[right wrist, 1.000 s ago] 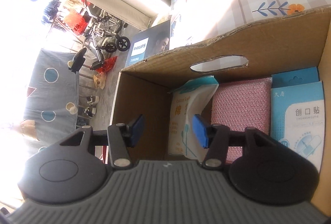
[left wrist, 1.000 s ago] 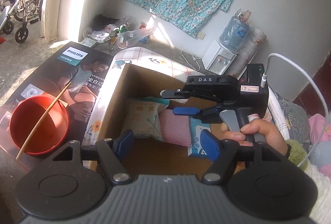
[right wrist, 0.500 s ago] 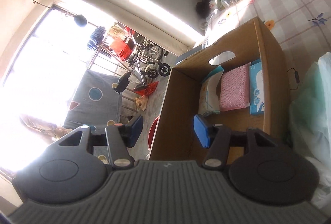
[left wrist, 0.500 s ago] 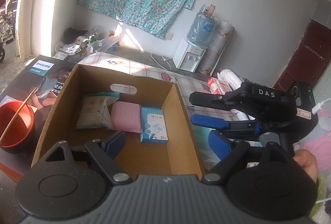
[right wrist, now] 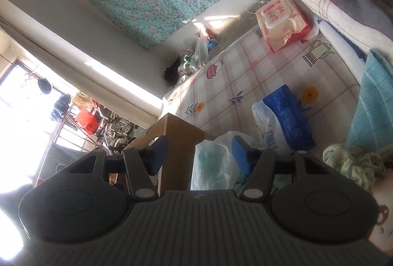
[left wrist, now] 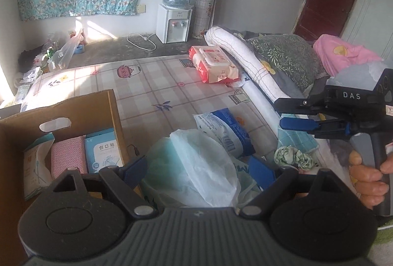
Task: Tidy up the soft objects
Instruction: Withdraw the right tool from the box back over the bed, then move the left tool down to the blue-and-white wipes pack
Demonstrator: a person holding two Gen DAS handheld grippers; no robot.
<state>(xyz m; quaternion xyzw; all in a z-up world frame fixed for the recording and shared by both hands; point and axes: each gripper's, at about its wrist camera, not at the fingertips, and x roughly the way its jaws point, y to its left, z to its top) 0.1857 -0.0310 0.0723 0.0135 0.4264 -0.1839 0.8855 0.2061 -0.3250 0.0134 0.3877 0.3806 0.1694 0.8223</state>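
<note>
your left gripper [left wrist: 197, 171] stands wide apart above the white plastic bag [left wrist: 196, 167], not pressing it. your right gripper [right wrist: 200, 153] is apart too, having just opened further, empty. the bag lies just beside the cardboard box [left wrist: 115, 113].

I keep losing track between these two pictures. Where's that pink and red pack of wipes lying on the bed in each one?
Left wrist view: the pack of wipes lies upper middle, on the checked sheet beside the rolled white towel.
Right wrist view: the same pack of wipes sits upper right, tilted because that camera is rolled.
Shared landmark: the blue and white packet lies nearer the cameras than the wipes in both views.
</note>
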